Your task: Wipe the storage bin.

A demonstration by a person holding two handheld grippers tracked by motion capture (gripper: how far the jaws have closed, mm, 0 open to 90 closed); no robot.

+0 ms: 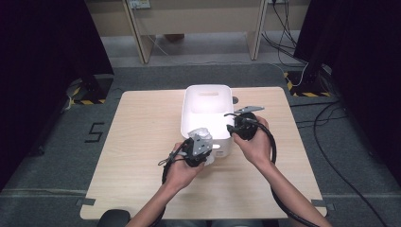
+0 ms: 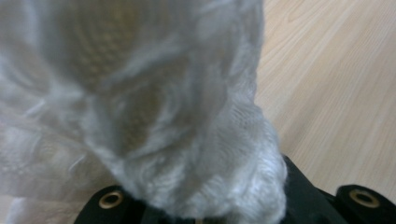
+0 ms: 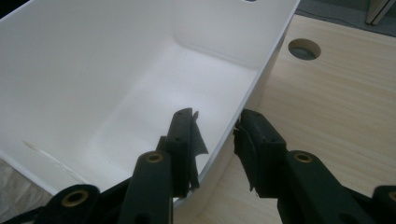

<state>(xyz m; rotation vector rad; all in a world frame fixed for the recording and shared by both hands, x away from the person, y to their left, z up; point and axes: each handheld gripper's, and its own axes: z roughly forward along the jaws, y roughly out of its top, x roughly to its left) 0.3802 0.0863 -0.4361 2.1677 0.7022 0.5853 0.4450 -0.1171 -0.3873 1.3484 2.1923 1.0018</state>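
Clamping a crumpled white fabric cloth (image 2: 154, 116) at centre frame beside the white plastic bin's (image 1: 206, 101) near wall, the left gripper (image 1: 202, 144) is clenched; the right gripper (image 3: 217, 133) straddles the bin's right rim, jaws either side.

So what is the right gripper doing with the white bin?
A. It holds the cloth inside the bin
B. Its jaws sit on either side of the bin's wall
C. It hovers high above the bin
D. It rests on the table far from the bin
B: in the right gripper view, the right gripper has one jaw inside and one outside the wall of the bin.
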